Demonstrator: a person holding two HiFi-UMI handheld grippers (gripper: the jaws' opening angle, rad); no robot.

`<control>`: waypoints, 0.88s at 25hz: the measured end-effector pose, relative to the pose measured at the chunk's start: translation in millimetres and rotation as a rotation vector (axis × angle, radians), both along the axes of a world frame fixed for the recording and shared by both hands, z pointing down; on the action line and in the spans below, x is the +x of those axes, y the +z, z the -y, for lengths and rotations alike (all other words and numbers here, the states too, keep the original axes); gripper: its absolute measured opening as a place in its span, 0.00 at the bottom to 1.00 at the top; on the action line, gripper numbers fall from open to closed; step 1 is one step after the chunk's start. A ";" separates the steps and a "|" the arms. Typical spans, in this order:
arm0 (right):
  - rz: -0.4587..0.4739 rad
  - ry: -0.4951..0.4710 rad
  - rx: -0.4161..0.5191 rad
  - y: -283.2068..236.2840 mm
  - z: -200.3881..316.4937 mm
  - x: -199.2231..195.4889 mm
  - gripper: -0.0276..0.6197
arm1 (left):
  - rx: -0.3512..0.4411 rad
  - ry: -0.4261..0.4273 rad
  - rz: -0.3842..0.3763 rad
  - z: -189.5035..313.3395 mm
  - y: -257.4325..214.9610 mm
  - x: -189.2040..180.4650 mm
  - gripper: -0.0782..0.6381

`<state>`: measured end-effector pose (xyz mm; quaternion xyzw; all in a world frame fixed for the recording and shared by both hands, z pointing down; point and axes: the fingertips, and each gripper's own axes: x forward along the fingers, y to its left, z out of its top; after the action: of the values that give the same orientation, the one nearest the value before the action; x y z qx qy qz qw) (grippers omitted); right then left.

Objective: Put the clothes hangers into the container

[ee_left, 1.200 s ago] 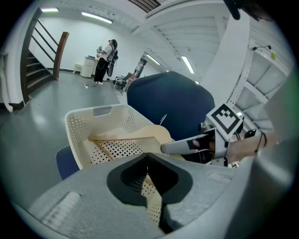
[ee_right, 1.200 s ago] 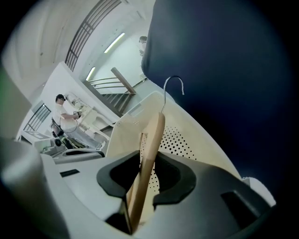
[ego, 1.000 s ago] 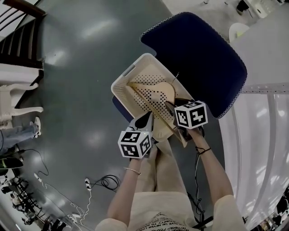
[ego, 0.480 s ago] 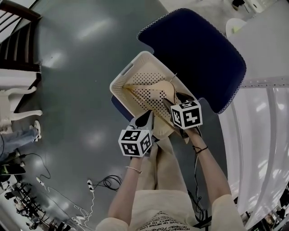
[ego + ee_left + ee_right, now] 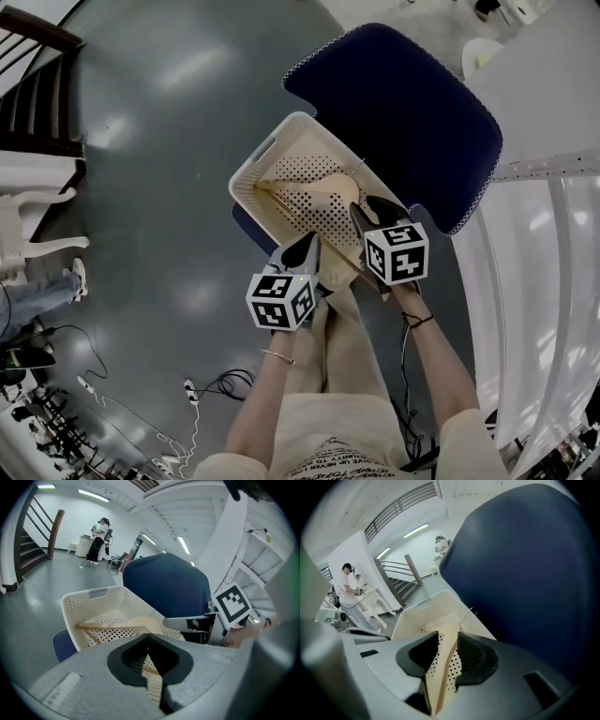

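Observation:
A white perforated basket [image 5: 246, 192] holds pale wooden hangers [image 5: 319, 192] lying flat on its floor. My right gripper [image 5: 361, 217] hovers at the basket's near right rim. Its jaws are closing. A pale hanger arm [image 5: 445, 639] shows in the gap, with basket holes visible on both sides, so the pads do not press on it. My left gripper [image 5: 305, 251] is at the near rim with its tips together, holding nothing. In the left gripper view, the basket [image 5: 93, 604] and a hanger bar [image 5: 112, 627] lie just ahead.
A dark blue padded chair [image 5: 403, 122] stands right behind the basket, and a blue edge [image 5: 246, 225] shows under it. White furniture [image 5: 37, 202] is at the left. Cables [image 5: 211, 380] lie on the grey floor, and white rails [image 5: 544, 281] run along the right.
The right gripper's cube has drawn back slightly toward me and to the right. The hangers stay lying in the basket. The left gripper has hardly moved.

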<state>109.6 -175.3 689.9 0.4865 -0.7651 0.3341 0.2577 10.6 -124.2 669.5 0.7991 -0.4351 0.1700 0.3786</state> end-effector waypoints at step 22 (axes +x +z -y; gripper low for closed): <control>0.153 -0.071 0.265 -193.0 -19.9 -33.0 0.05 | 0.364 0.060 -0.061 16.3 -197.9 -22.2 0.14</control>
<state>76.5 -155.4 496.9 0.4623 -0.8364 0.2570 0.1439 -11.5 -140.6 471.6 0.8716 -0.4231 0.0755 0.2357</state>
